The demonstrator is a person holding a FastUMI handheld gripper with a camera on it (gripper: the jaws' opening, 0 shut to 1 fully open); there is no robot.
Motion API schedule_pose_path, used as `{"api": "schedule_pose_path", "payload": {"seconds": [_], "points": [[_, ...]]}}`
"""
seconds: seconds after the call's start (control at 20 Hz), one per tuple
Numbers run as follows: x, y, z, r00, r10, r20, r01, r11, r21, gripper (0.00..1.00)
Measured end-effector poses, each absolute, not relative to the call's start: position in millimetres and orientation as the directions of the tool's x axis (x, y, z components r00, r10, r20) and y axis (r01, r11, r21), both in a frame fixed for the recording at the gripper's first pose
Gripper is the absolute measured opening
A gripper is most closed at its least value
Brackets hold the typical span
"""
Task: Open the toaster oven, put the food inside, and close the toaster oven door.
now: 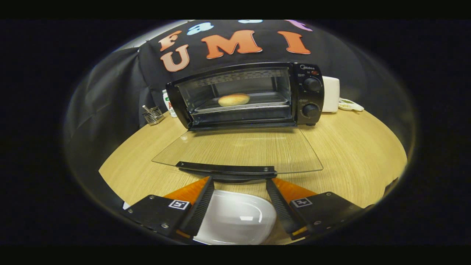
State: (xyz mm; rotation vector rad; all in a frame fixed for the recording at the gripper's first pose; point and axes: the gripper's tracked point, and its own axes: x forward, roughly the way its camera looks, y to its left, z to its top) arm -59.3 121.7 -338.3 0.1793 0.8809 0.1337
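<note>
A black toaster oven (pixel 309 95) stands at the back of the wooden table (pixel 349 154). Its glass door (pixel 239 149) lies folded down flat toward me, and the door's dark handle (pixel 226 168) sits just ahead of my fingertips. Inside, a round bread bun (pixel 234 99) rests on the metal tray (pixel 268 100). My gripper (pixel 239 182) is open, its fingers spread apart and holding nothing, their tips close under the handle's near edge. Below and between the fingers lies a white plate (pixel 235 221).
A small wire basket (pixel 152 115) stands left of the oven, with a bottle (pixel 168 104) partly hidden behind the oven's corner. A white appliance (pixel 330 94) and a small white dish (pixel 349 105) sit to the oven's right. Bare tabletop lies on both sides of the door.
</note>
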Motion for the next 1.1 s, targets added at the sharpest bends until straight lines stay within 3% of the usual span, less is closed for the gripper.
{"api": "schedule_pose_path", "payload": {"seconds": [0.35, 0.5, 0.7, 1.1], "points": [[-50.5, 122.0, -314.3, 0.662, 0.183, -0.727, -0.035, 0.976, 0.214, 0.85], [-55.7, 159.5, -300.0, 0.667, 0.291, -0.686, -0.129, 0.952, 0.278, 0.85], [-37.1, 145.7, -306.2, 0.705, 0.19, -0.683, -0.151, 0.982, 0.117, 0.87], [11.7, 125.7, -294.1, 0.763, 0.103, -0.639, -0.052, 0.994, 0.099, 0.87]]}}
